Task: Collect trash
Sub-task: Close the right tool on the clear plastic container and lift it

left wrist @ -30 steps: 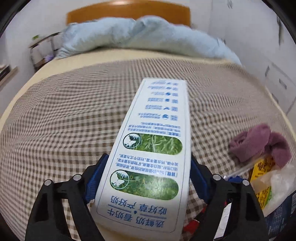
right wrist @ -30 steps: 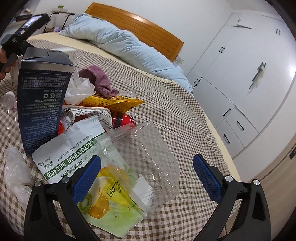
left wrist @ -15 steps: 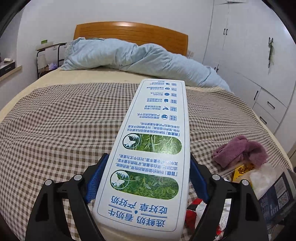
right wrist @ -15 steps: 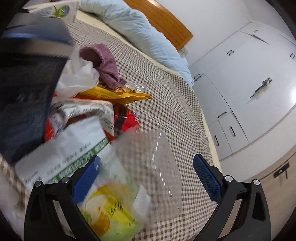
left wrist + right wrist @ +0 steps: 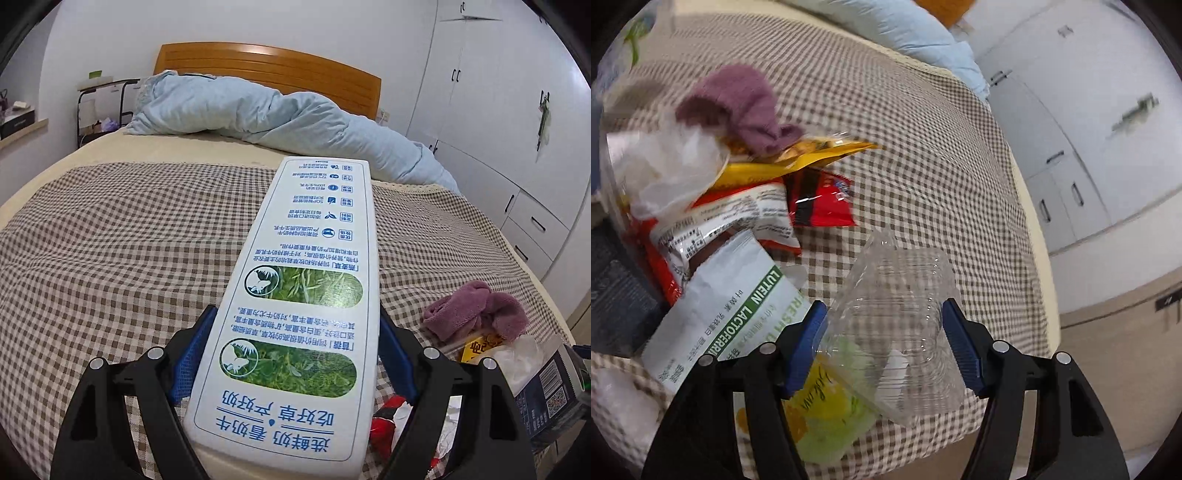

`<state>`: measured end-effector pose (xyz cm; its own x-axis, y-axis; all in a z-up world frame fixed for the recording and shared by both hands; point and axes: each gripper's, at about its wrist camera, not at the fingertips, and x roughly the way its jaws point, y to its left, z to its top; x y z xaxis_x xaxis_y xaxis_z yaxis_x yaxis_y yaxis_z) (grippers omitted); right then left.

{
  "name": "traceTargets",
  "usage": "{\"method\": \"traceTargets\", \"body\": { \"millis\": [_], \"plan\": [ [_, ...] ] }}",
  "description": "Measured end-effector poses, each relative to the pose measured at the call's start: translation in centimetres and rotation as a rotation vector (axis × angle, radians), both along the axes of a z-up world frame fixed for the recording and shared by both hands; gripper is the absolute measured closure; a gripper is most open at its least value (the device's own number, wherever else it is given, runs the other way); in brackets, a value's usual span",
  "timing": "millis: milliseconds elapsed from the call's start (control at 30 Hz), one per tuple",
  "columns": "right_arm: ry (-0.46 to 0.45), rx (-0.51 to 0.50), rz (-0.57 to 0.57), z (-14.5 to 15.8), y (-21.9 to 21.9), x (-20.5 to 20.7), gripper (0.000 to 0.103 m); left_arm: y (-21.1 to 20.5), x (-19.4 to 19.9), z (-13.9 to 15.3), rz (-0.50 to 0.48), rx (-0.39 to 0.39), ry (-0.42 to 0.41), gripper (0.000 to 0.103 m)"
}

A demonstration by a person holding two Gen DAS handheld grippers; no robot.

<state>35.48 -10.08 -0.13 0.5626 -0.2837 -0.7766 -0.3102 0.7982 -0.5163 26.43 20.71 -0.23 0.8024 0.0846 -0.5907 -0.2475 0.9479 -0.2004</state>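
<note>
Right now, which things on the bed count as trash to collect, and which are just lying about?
Trash:
white milk carton, in the left claw
clear plastic container, between the closing right claw pads
red snack wrapper
yellow snack bag
white LUTEIN pouch

Lying about:
purple cloth
light blue duvet
checked bedspread

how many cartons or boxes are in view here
2. A white milk carton clamped in the left hand-held gripper, and a dark blue box at the trash pile's far right edge. More may hide under the wrappers.
</note>
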Motion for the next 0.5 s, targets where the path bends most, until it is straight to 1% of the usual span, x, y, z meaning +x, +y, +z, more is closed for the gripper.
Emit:
{"method": "traceTargets", "body": {
  "millis": [100, 200, 233, 300, 367, 433, 500],
  "plan": [
    [-0.018, 0.1, -0.044, 1.9, -2.2, 0.4, 0.042, 0.2, -0.2, 0.0, 0.002, -0.007, -0.006, 0.025],
    [-0.038, 0.262, -0.105, 3.6, -5.2, 0.2, 0.042, 0.1, -0.5, 0.2, 0.002, -0.006, -0.014, 0.025],
    [-0.052, 0.344, -0.124, 4.2, -6.9, 0.0, 0.042, 0.0, -0.6, 0.3, 0.002, -0.005, -0.016, 0.025],
    [-0.075, 0.439, -0.175, 4.6, -9.1, -0.7, 0.042, 0.0, -0.6, 0.2, 0.003, -0.004, -0.015, 0.025],
    [-0.104, 0.567, -0.222, 4.9, -12.4, -1.4, 0.042, 0.0, -0.6, 0.2, 0.003, -0.003, -0.013, 0.025],
    [-0.098, 0.667, -0.263, 4.6, -15.1, -2.1, 0.042, 0.0, -0.6, 0.2, 0.003, -0.003, -0.013, 0.025],
    [-0.079, 0.699, -0.286, 4.4, -16.1, -3.2, 0.042, -0.1, -0.6, 0.2, 0.006, -0.001, -0.013, 0.024]
  ]
}}
